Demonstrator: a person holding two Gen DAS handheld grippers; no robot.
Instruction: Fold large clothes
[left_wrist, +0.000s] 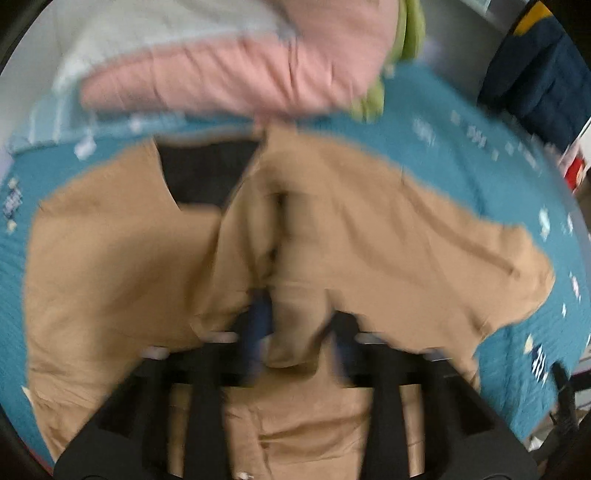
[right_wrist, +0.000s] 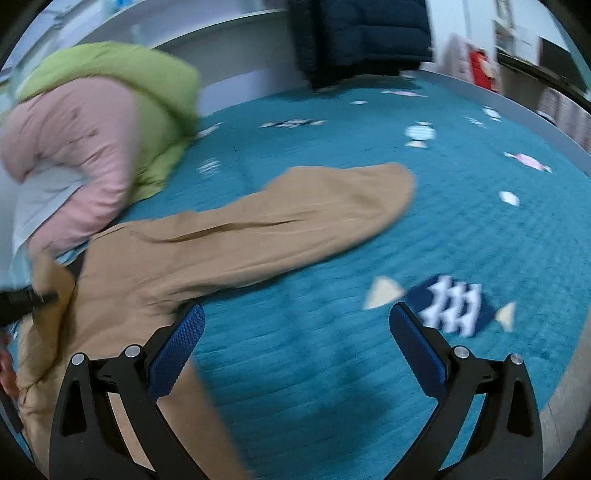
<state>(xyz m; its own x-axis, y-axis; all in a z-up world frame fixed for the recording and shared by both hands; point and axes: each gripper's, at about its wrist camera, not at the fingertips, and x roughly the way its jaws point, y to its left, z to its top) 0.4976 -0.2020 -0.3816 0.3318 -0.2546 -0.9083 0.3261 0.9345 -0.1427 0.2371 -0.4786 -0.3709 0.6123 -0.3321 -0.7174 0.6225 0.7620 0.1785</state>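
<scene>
A tan garment (left_wrist: 110, 258) with a dark lining lies spread on a teal bed cover (left_wrist: 461, 155). My left gripper (left_wrist: 295, 339) is shut on a bunched fold of the tan cloth near the garment's middle; the view is blurred. In the right wrist view one tan sleeve (right_wrist: 295, 214) stretches to the right across the cover. My right gripper (right_wrist: 297, 321) is open and empty, above the cover just right of the garment's body, its left blue pad (right_wrist: 177, 354) at the cloth's edge.
A pile of pink (right_wrist: 85, 147), green (right_wrist: 147, 88) and white bedding lies at the far left. A dark blue coat (right_wrist: 354, 37) hangs behind the bed. The bed's grey edge (right_wrist: 535, 122) curves at the right, with shelves beyond.
</scene>
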